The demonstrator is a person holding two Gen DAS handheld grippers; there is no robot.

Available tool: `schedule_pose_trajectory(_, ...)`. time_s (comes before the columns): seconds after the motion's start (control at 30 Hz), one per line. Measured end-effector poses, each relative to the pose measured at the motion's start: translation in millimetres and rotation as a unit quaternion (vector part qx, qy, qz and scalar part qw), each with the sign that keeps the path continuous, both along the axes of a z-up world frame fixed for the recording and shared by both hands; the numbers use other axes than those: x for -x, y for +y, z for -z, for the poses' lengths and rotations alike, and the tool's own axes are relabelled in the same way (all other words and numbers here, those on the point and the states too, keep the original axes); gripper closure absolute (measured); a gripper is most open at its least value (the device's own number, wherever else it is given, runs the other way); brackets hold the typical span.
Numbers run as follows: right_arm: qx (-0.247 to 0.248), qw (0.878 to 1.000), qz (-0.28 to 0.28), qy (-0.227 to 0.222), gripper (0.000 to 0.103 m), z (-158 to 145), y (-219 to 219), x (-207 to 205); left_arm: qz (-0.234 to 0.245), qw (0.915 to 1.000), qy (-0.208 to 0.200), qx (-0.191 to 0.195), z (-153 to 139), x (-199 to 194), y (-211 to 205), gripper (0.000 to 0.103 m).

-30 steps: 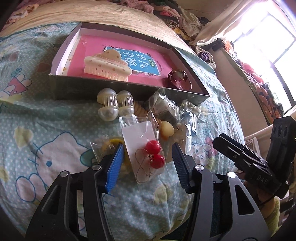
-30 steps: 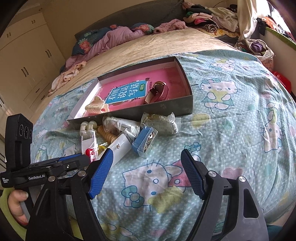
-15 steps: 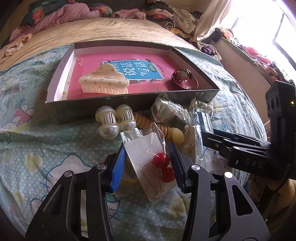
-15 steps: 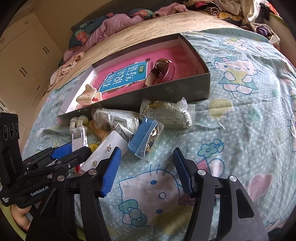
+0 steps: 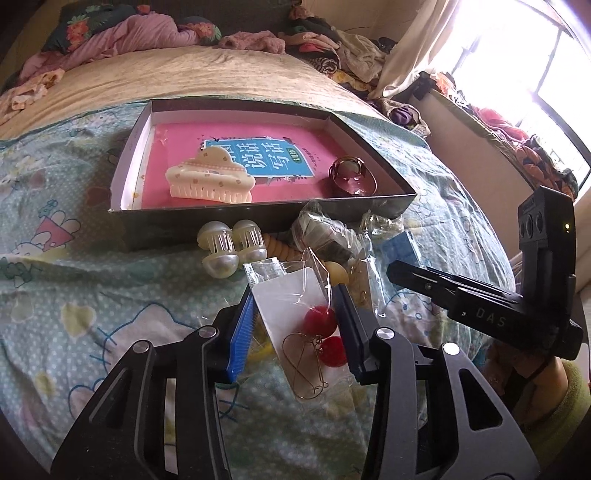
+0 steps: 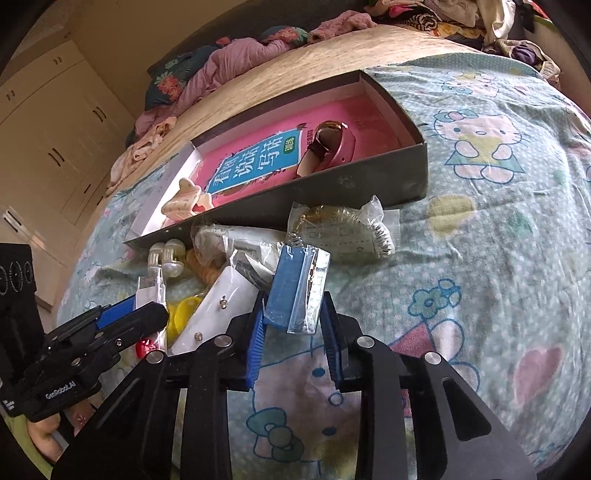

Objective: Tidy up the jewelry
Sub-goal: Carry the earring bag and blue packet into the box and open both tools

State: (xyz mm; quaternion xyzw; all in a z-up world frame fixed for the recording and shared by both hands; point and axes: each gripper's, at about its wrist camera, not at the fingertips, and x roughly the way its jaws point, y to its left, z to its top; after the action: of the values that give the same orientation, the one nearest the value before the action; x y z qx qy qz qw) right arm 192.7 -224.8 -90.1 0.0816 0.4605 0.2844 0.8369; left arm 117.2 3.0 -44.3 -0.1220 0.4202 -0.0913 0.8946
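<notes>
Crinkly clear earring bag, glossy red beads.

Shallow box on the bedspread, holding a hair claw at left and a watch at right. Before its near wall, bagged jewelry heaped: earring packet nearest, pearl clips just left.

Home bedroom. Evidence: bed with cartoon-cat sheet, crumpled blankets and pillow, clothes pile, built-in wardrobe, curtained window.
</notes>
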Motion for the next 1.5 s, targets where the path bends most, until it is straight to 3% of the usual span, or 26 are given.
schedule_pose_trajectory(0.33, -0.016, 0.998, -0.004, -0.066, 0.077, -39.8, -13.3, 23.8, -0.008, 0.9992, -0.039, 0.003, -31.6, 10.4, 7.2, 0.07)
schedule_pose_trajectory(0.67, -0.023, 0.994, -0.012, -0.103, 0.077, -68.9, -10.0, 30.7, -0.025, 0.9974, -0.068, 0.005, -56.0, 6.5, 20.8, 0.07)
schedule_pose_trajectory(1.07, -0.032, 0.992, -0.01, -0.125, 0.077, -88.5, -9.3, 25.6, -0.03, 0.9949, -0.096, 0.002, -73.5, -19.6, 23.5, 0.07)
schedule_pose_trajectory(1.5, -0.025, 0.989, 0.003, -0.148, 0.077, -110.9, -11.9, -7.1, -0.024, 0.9943, -0.104, -0.002, -79.5, -63.0, 9.8, 0.07)
